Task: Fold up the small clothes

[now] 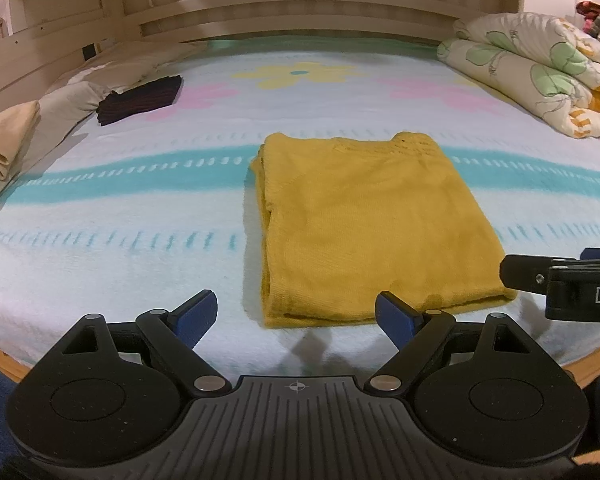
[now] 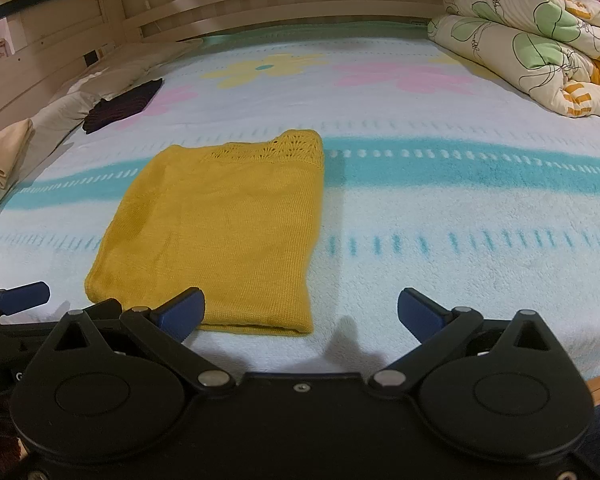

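A yellow knit garment (image 1: 364,232) lies folded into a neat rectangle on the bed (image 1: 140,240), near its front edge, crossing the teal stripe of the blanket. The left gripper (image 1: 296,316) hovers just before the garment's near hem, fingers spread wide and holding nothing. The right gripper (image 2: 300,314) hovers off the garment's near right corner, fingers likewise spread and empty. Bare blanket lies open on both sides of the garment. A dark folded cloth (image 1: 140,100) sits far left by the pillows (image 1: 60,104); a bundled floral quilt (image 2: 532,44) fills the far right corner.
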`<state>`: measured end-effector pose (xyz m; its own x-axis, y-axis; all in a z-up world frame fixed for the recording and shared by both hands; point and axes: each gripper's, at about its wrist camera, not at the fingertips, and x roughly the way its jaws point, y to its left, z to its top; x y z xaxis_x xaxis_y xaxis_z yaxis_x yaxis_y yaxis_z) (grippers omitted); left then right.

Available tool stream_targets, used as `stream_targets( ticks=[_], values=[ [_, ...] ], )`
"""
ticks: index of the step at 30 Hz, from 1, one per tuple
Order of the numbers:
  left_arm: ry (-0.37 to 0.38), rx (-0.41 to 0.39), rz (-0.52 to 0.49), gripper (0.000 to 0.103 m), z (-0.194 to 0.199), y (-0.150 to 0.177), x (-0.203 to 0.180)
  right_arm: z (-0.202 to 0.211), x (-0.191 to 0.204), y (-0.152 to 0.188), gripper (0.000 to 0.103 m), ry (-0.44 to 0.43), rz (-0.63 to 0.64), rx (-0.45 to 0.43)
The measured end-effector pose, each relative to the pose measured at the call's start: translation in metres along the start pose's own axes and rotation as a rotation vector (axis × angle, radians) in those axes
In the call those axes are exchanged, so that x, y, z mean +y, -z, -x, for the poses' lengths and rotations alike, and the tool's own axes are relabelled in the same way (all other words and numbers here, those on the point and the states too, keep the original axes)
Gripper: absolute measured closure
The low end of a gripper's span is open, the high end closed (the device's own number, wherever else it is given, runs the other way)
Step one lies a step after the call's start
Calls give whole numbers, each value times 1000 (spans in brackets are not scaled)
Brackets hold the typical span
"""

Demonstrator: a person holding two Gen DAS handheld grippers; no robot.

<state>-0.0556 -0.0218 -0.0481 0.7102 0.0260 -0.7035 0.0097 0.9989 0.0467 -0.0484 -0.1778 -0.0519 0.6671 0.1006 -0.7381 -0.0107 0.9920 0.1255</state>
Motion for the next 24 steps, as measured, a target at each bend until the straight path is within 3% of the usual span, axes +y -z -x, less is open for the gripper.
stream_targets(
  ticks=[24],
  values=[
    [16, -3, -13, 17, -1, 0, -1, 0, 1, 1, 1, -2, -1, 2]
  ],
)
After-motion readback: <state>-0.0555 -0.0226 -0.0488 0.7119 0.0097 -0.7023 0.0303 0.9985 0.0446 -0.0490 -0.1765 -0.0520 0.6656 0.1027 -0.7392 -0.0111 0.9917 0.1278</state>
